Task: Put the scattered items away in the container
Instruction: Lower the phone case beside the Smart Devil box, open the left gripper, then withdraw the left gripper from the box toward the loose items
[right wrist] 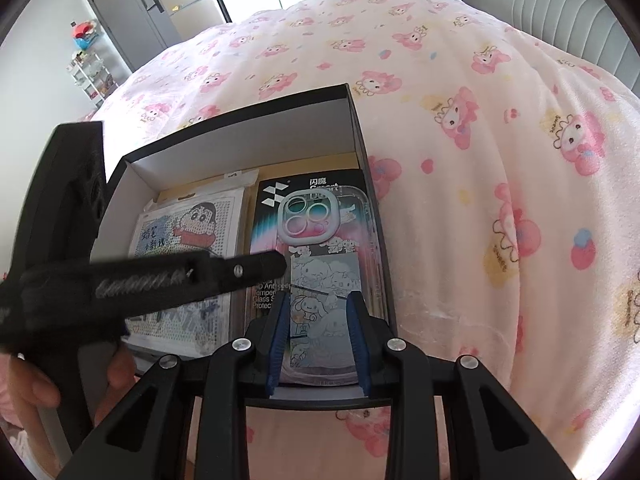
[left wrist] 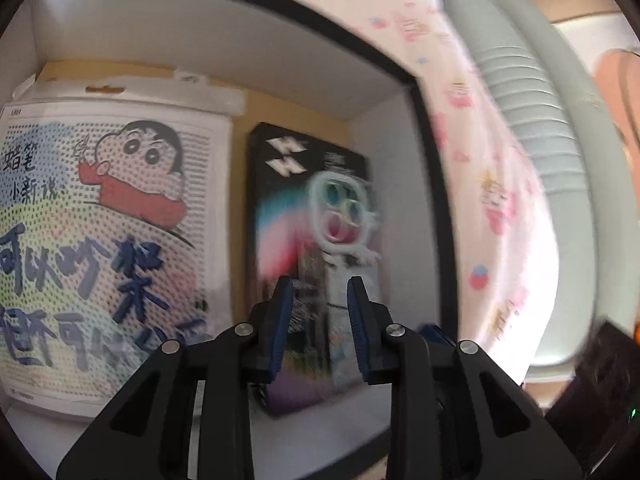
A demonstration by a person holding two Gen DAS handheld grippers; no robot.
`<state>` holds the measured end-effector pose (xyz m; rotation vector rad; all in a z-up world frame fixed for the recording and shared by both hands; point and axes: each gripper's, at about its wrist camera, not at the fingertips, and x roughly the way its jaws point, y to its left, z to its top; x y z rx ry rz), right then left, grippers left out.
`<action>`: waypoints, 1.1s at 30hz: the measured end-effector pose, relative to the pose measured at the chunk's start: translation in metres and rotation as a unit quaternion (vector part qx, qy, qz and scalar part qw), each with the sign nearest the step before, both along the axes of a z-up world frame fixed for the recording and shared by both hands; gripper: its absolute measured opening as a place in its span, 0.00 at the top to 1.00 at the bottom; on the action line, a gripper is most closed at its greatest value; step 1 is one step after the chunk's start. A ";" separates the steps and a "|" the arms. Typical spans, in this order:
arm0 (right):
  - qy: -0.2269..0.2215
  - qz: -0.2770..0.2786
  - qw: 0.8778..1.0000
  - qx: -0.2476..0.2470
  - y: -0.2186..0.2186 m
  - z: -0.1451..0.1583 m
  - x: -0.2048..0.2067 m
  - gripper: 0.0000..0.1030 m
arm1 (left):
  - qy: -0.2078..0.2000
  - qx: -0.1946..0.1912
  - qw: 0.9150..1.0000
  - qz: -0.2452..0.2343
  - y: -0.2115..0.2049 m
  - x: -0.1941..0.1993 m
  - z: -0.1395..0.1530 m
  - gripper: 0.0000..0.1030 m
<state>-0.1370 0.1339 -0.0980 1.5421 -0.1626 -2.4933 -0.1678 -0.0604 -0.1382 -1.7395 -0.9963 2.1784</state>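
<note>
A black box with white inner walls (right wrist: 240, 148) sits on the bed. Inside it, at the left, lies a cartoon-printed pack (right wrist: 192, 232), and at the right a black screen-protector package (right wrist: 274, 196). A clear phone case (right wrist: 320, 272) with cartoon figures rests on that package. My left gripper (right wrist: 280, 260) reaches in from the left, its tip at the case's left edge. The blurred left wrist view shows the box (left wrist: 424, 160), pack (left wrist: 112, 208), package (left wrist: 280, 152) and case (left wrist: 340, 208). There my left gripper (left wrist: 320, 292) has its jaws drawn in, with nothing seen pinched. My right gripper (right wrist: 318, 304) hangs open above the case's near end.
A pink cartoon-print blanket (right wrist: 480, 160) covers the bed around the box. A grey padded headboard (right wrist: 560, 8) stands at the back right. A grey door (right wrist: 128, 12) and a small shelf rack (right wrist: 88, 68) are far left. A hand (right wrist: 32, 384) holds the left gripper's handle.
</note>
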 end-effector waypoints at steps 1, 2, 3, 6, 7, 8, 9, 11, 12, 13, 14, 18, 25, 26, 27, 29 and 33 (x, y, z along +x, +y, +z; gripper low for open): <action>0.001 -0.002 1.000 -0.003 0.001 0.001 0.000 0.74 | -0.010 0.006 1.000 0.003 -0.001 -0.003 -0.002 0.74; 0.004 -0.005 1.000 -0.009 0.003 0.003 -0.001 0.74 | -0.010 0.017 1.000 0.001 0.001 -0.006 -0.002 0.74; 0.007 -0.007 1.000 -0.013 0.005 0.005 -0.001 0.75 | -0.009 0.012 1.000 -0.005 0.004 -0.008 0.000 0.72; 0.013 -0.006 1.000 -0.006 0.005 0.008 -0.003 0.75 | -0.001 -0.024 0.999 -0.021 0.012 -0.008 0.004 0.67; 0.013 -0.005 1.000 -0.002 0.004 0.008 -0.004 0.75 | 0.001 -0.021 0.999 -0.024 0.009 -0.006 0.004 0.66; 0.015 -0.003 1.000 0.001 0.003 0.008 -0.005 0.75 | 0.003 -0.011 1.000 -0.022 0.005 -0.003 0.005 0.66; 0.016 -0.002 1.000 -0.001 0.003 0.007 -0.005 0.75 | 0.008 0.004 1.000 -0.017 -0.001 0.000 0.006 0.66; 0.012 -0.004 1.000 -0.007 0.003 0.006 -0.008 0.75 | 0.031 0.009 0.999 -0.008 -0.013 0.010 0.016 0.67; 0.013 -0.006 1.000 -0.009 0.003 0.006 -0.007 0.75 | 0.050 -0.006 0.999 -0.003 -0.018 0.016 0.024 0.67; 0.014 -0.009 1.000 -0.009 0.003 0.007 -0.006 0.75 | 0.069 -0.022 0.997 -0.003 -0.020 0.021 0.034 0.66; 0.018 -0.011 1.000 -0.008 0.003 0.010 -0.005 0.75 | 0.086 -0.034 0.996 -0.006 -0.023 0.027 0.044 0.66; 0.049 -0.025 0.998 -0.009 0.001 0.038 0.008 0.74 | 0.152 -0.101 0.983 -0.011 -0.014 0.040 0.087 0.62; 0.134 -0.061 0.989 -0.012 0.004 0.107 0.059 0.59 | 0.238 -0.153 0.959 -0.019 -0.005 0.090 0.148 0.49; 0.144 -0.066 0.987 -0.018 0.004 0.114 0.068 0.58 | 0.246 -0.154 0.957 -0.022 -0.004 0.099 0.152 0.48; 0.152 -0.069 0.986 -0.021 0.004 0.118 0.078 0.58 | 0.250 -0.155 0.955 -0.024 -0.002 0.108 0.154 0.47; 0.156 -0.076 0.985 -0.021 0.003 0.122 0.094 0.58 | 0.255 -0.160 0.953 -0.026 0.012 0.115 0.155 0.47; 0.143 -0.065 0.987 -0.020 -0.005 0.120 0.116 0.58 | 0.245 -0.146 0.958 -0.037 0.011 0.140 0.148 0.48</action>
